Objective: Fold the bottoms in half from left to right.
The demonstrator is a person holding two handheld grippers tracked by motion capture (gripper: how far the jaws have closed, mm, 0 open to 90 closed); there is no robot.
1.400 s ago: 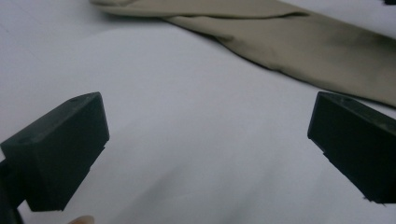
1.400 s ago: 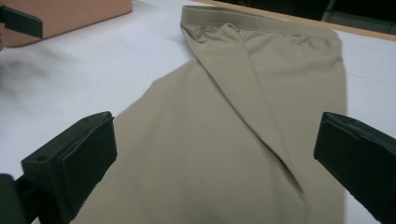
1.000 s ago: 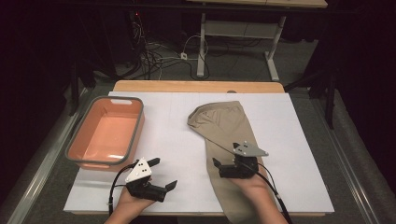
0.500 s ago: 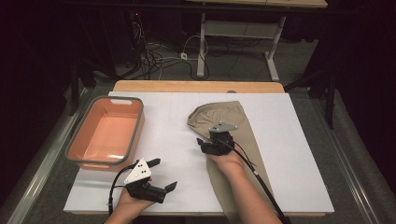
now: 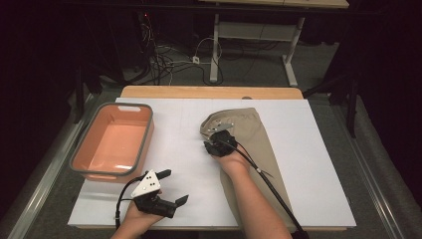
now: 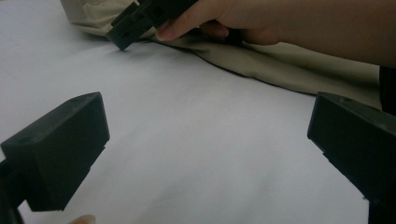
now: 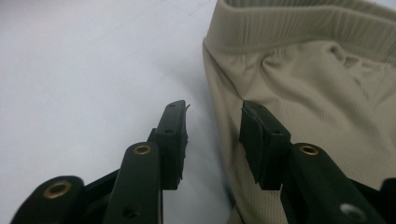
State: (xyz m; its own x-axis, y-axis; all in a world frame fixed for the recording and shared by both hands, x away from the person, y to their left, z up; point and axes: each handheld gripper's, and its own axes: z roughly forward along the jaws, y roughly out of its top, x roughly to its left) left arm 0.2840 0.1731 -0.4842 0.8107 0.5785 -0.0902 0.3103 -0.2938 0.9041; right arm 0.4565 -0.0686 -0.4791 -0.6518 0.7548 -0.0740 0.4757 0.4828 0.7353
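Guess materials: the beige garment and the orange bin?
Garment: looks like a fine knit synthetic or cotton blend, matte; tiny mesh texture and ribbed elastic waistband show in the right gripper view. Bin: likely moulded plastic, smooth and slightly glossy, with a grey rim that may be rubbery.

Dark room, cables (image 5: pixel 169 59) on grey floor (image 5: pixel 259 67).

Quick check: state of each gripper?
Left gripper: open, holding nothing.
Right gripper: jaws just closing astride the folded beige fabric shorts' edge, not yet gripping.
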